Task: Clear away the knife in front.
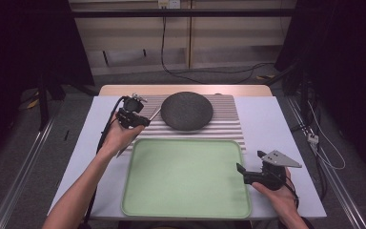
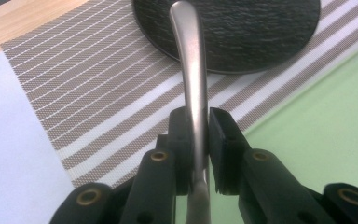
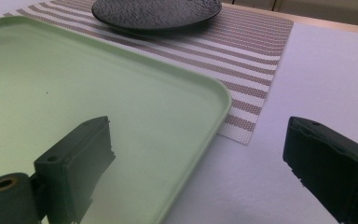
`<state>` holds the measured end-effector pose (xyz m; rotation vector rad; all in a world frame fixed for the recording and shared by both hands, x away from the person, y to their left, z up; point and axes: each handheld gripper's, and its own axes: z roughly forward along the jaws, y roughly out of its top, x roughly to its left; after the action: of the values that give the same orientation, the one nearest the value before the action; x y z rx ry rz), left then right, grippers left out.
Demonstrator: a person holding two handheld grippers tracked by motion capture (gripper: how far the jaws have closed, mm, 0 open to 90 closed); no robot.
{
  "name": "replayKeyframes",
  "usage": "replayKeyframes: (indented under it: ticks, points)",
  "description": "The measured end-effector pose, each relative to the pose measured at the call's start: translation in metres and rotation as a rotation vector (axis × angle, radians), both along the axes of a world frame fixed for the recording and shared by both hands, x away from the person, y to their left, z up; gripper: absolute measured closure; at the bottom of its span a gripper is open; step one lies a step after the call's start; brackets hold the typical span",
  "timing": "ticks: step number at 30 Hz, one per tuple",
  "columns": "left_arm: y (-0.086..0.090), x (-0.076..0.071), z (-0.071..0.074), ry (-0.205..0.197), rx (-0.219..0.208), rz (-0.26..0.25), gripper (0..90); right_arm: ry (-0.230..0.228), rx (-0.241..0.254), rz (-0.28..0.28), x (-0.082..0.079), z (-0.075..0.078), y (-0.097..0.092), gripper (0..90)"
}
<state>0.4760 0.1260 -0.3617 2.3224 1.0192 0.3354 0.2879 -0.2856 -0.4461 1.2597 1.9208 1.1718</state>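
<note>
My left gripper is shut on a silver metal utensil, and its jaws pinch the handle partway along. The handle's rounded end points at the dark round plate and overlaps the rim of the plate in the left gripper view. The utensil's other end slants down past the hand toward the tray's left edge. My right gripper hovers open at the right rim of the green tray, with nothing between its jaws.
The plate sits on a striped brown and white placemat at the back of the table. The tray lies bare in front of the placemat. White table surface stretches right of the tray and placemat.
</note>
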Motion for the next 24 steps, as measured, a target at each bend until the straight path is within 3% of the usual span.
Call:
replayKeyframes:
  ticks: [6, 18, 21, 24]
  points:
    - [-0.007, -0.014, -0.005, -0.029, 0.030, -0.009, 79.7, 0.002, -0.002, 0.002, 0.000, 0.000, 0.001, 8.0]
    - [-0.014, -0.036, -0.018, 0.000, 0.049, -0.051, 79.7, 0.004, -0.004, 0.005, 0.000, 0.000, 0.001, 8.1]
    - [-0.014, -0.042, -0.020, -0.005, 0.027, -0.056, 79.7, -0.001, -0.009, 0.005, 0.000, 0.000, 0.001, 8.1]
    - [-0.015, -0.048, -0.023, -0.007, 0.033, -0.063, 79.7, 0.000, -0.007, 0.006, 0.000, 0.000, 0.001, 8.0]
